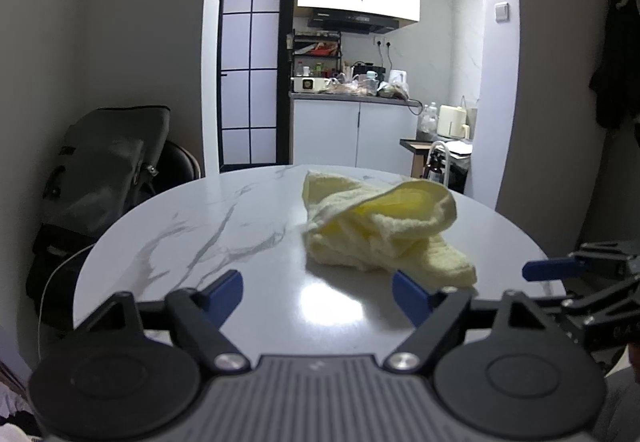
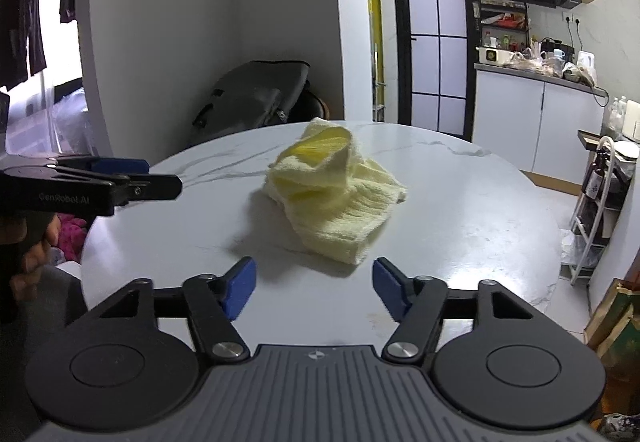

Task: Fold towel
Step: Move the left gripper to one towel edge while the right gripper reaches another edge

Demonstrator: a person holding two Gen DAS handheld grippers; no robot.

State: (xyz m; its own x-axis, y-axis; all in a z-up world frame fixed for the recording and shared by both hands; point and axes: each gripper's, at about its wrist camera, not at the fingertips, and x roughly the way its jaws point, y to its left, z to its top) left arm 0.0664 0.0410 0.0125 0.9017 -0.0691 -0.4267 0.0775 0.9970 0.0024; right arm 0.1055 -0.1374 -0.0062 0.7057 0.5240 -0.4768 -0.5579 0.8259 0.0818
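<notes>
A pale yellow towel (image 1: 376, 230) lies crumpled in a heap on the round white marble table (image 1: 200, 226). It also shows in the right wrist view (image 2: 336, 194), mid-table (image 2: 460, 202). My left gripper (image 1: 318, 294) is open and empty, held above the table's near edge, just short of the towel's near corner. My right gripper (image 2: 314, 284) is open and empty, its fingers a little short of the towel's nearest edge. The right gripper shows at the right edge of the left wrist view (image 1: 560, 268). The left gripper shows side-on at the left of the right wrist view (image 2: 132, 178).
A dark bag on a chair (image 1: 104, 170) stands behind the table against the wall. A kitchen counter (image 1: 352, 98) with clutter lies beyond the table. A white rack (image 2: 600, 210) stands right of the table, with a paper bag (image 2: 616, 326) on the floor.
</notes>
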